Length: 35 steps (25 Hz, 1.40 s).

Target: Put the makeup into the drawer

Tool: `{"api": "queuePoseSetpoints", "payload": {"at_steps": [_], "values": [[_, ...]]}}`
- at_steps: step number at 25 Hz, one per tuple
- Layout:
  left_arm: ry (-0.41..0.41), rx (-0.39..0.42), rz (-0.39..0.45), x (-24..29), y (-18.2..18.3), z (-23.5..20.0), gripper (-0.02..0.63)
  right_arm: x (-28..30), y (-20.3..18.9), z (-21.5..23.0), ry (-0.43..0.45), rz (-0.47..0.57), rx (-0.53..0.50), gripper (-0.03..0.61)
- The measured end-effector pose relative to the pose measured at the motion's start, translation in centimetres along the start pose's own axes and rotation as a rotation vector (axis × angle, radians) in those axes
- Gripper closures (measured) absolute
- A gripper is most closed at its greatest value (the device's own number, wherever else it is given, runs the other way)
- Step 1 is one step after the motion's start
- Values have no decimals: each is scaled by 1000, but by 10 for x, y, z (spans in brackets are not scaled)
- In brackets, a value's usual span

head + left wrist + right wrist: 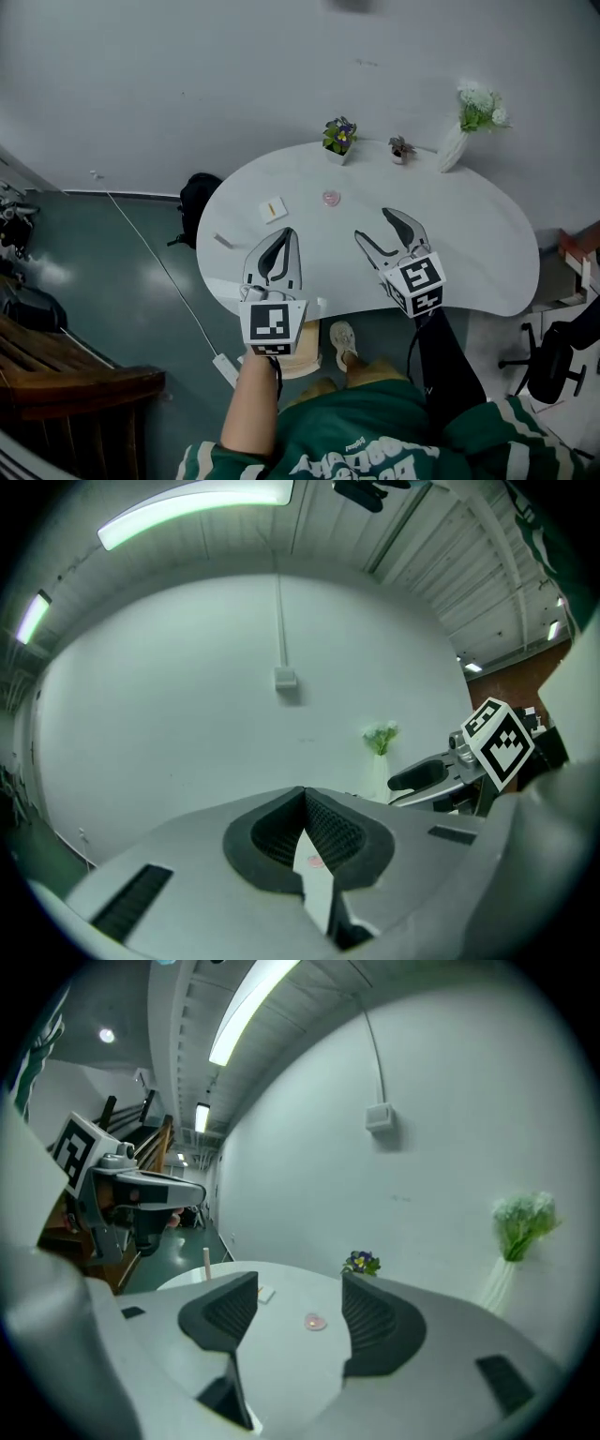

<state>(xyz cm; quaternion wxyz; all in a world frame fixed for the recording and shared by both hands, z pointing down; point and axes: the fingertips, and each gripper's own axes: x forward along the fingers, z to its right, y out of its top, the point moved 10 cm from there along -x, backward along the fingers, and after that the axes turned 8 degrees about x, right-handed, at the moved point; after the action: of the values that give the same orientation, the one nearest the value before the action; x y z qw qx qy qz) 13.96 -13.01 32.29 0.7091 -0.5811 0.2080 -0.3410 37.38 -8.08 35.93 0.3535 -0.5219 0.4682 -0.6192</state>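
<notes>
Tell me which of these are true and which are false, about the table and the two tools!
1. The right tool is open with nothing in it. True.
2. The left tool is holding the pink makeup. False: it is shut and empty, and the pink makeup lies on the table.
3. A white vase with flowers stands on the table. True.
4. The pot with purple flowers has tipped over. False: it stands upright.
</notes>
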Motion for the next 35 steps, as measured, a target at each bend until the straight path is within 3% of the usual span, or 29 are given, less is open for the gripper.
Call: {"api": "queuePoseSetpoints", "payload": {"at_steps": [8, 19, 29, 35], "values": [[60, -6, -95, 58, -29, -15, 615, 97, -27, 43, 149, -169, 3, 288], [97, -36, -186, 77, -54, -27, 615, 208, -70, 62, 308, -439, -100, 247], [116, -82, -211, 72, -61, -33, 615, 261, -102, 65, 392, -629, -211, 225], [129, -108, -214, 71, -62, -37, 614, 269, -107, 70, 440, -680, -187, 230]]}}
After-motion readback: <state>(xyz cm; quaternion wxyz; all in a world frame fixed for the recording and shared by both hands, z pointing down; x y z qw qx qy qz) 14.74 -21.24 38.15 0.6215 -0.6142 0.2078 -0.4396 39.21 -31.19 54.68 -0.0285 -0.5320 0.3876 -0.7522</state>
